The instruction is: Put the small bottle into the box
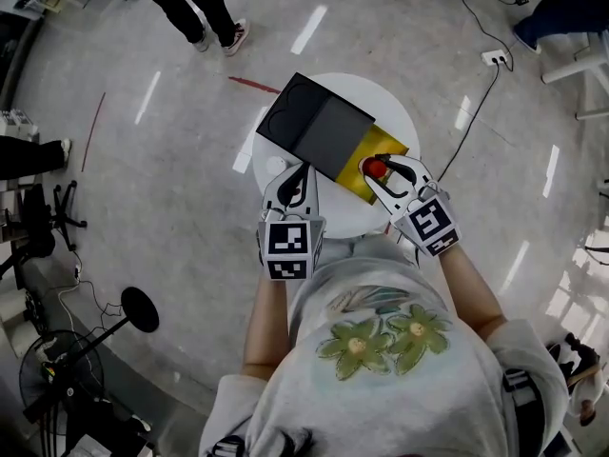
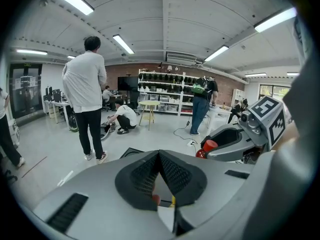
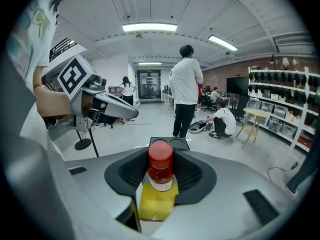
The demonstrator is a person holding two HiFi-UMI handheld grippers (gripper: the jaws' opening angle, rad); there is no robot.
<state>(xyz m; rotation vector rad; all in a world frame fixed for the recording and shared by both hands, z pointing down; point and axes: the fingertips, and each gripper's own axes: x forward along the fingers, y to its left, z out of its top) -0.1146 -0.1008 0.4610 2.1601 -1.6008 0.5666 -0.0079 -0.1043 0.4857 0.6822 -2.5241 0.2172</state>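
Observation:
The small bottle [image 1: 377,168] has a red cap and a yellow body [image 3: 159,184]. My right gripper [image 1: 378,171] is shut on it, holding it upright just above the yellow part of the box [image 1: 385,146]. The box's black lid [image 1: 319,127] lies on the round white table [image 1: 400,112] and shows past the bottle in the right gripper view as a black box [image 3: 170,143]. My left gripper [image 1: 300,171] is shut and empty, near the box's front edge. In the left gripper view the left gripper [image 2: 160,155] has its pads together, and the bottle's cap [image 2: 210,146] shows at the right.
A person's legs [image 1: 205,8] stand beyond the table. A round-based stand [image 1: 141,309] is on the floor at lower left, and a cable with a power strip [image 1: 494,57] lies at upper right. Several people [image 2: 86,94] are in the room.

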